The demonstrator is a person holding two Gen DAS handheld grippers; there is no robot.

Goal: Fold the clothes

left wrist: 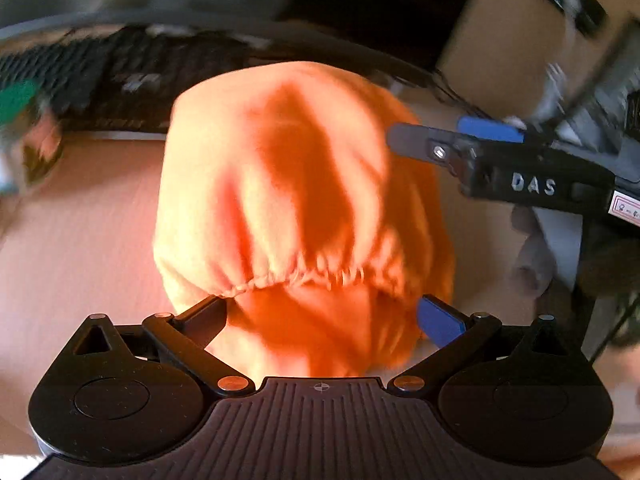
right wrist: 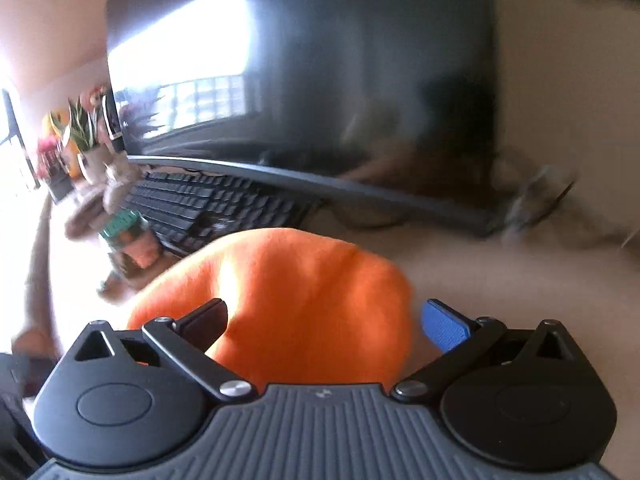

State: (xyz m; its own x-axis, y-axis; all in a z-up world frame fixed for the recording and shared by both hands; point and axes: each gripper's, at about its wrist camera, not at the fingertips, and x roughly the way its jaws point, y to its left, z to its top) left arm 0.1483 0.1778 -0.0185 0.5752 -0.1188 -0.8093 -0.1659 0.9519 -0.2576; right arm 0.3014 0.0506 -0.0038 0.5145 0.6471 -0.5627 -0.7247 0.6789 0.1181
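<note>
An orange garment (left wrist: 280,200) with a gathered elastic edge (left wrist: 296,276) lies bunched on the pale desk (left wrist: 80,220). My left gripper (left wrist: 324,316) is open wide, its black finger and blue pad either side of the near part of the cloth. My right gripper (left wrist: 428,130) reaches in from the right, over the garment's far right edge. In the right wrist view the right gripper (right wrist: 324,316) is open wide too, with the orange garment (right wrist: 312,300) bulging between its fingers. Both views are blurred by motion.
A black keyboard (right wrist: 208,204) and a dark monitor (right wrist: 300,80) stand behind the garment. A green-lidded jar (right wrist: 128,240) and potted plants (right wrist: 84,132) sit at the left. A cardboard box (left wrist: 508,40) stands at the back right. A hand (left wrist: 532,252) holds the right gripper.
</note>
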